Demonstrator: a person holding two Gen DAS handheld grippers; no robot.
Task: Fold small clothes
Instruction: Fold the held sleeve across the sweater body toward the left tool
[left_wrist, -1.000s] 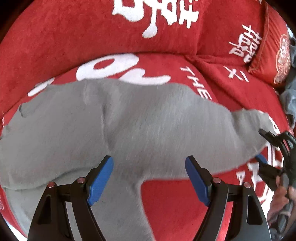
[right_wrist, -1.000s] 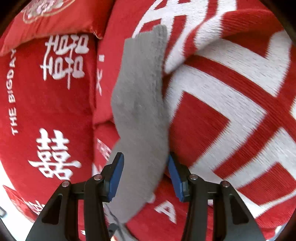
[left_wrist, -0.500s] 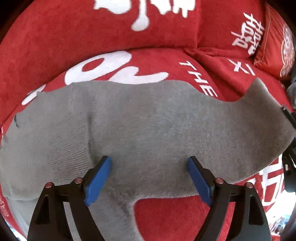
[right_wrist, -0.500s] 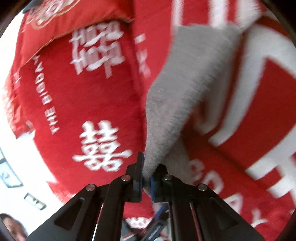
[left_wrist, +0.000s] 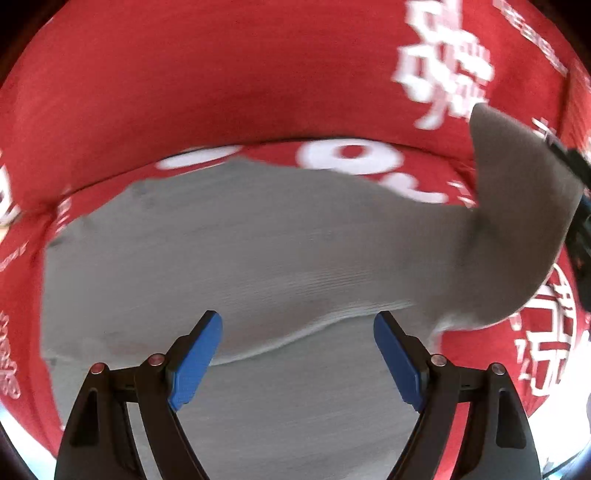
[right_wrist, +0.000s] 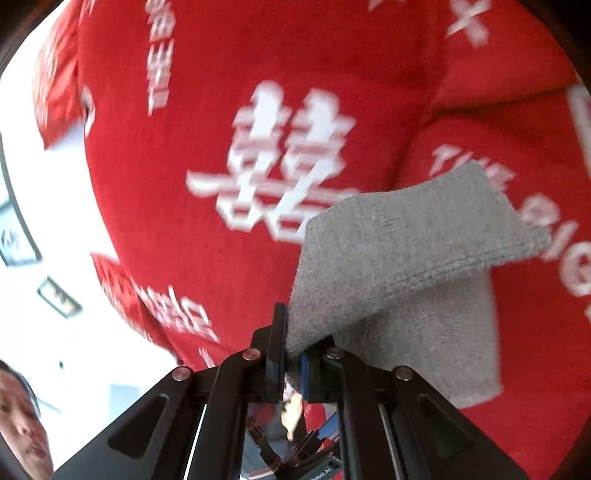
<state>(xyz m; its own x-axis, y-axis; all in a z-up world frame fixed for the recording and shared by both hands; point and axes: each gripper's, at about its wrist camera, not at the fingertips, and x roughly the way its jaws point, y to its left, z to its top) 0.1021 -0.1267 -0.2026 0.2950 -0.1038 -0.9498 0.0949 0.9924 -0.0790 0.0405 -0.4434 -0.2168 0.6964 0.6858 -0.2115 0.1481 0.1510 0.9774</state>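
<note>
Your left gripper hung with its jaws spread wide and nothing pinched, right above the sock. The sock lay flat on the red cover, its long axis running across in front of your jaws from left to right. It was plain grey, ribbed knit and fuzzy. Its right end curled up off the cover toward your right gripper, whose jaws were clenched on that end's edge, the cloth doubled over beyond them.
</note>
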